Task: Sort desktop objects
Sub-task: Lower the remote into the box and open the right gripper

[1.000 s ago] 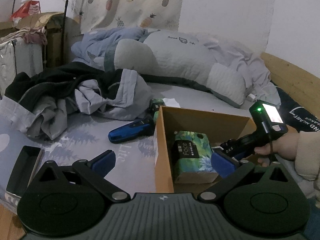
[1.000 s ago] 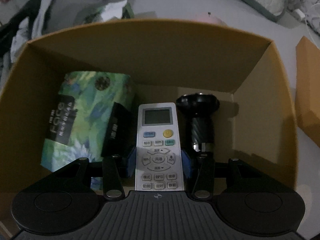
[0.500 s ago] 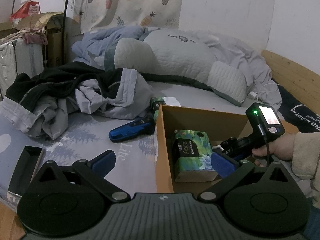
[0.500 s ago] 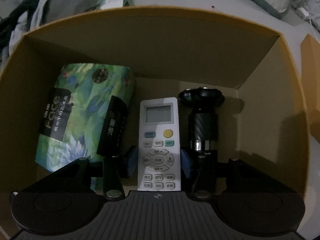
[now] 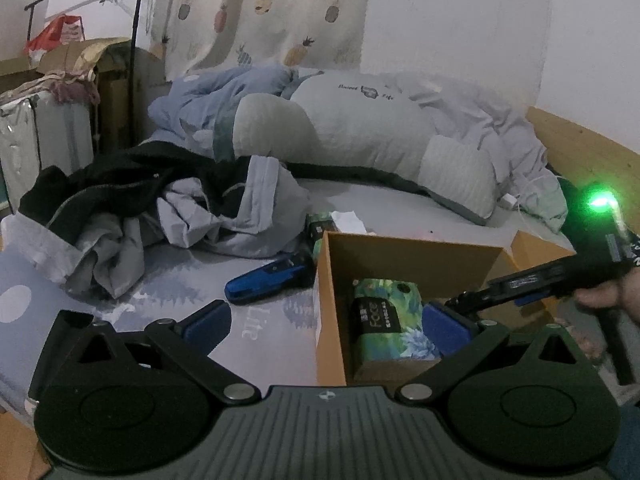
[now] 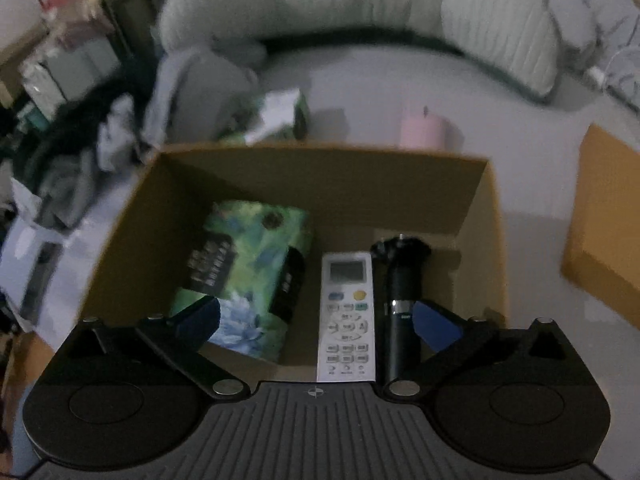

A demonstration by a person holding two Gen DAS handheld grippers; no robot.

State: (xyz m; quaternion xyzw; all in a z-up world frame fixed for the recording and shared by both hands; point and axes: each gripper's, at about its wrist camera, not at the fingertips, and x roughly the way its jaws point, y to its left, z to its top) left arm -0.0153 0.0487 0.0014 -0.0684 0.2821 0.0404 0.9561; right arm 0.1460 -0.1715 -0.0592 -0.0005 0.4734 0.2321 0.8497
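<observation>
Three things lie in the box (image 6: 476,200): a green tissue pack (image 6: 248,272) at 9 o'clock, a white remote (image 6: 347,316) in the middle, and a black torch (image 6: 402,300) just beside it at 3 o'clock. Above them the right gripper (image 6: 316,322) is spreading its jaws wide, with the remote below the gap and no pad touching it. From the left wrist view, the left gripper (image 5: 326,322) stands wide and empty over the box's near corner. A blue shaver (image 5: 266,282) lies on the bed (image 5: 400,212) at 9 o'clock of the box, near crumpled clothes (image 5: 160,208). A pink cup (image 6: 422,130) stands past the box at 12 o'clock.
</observation>
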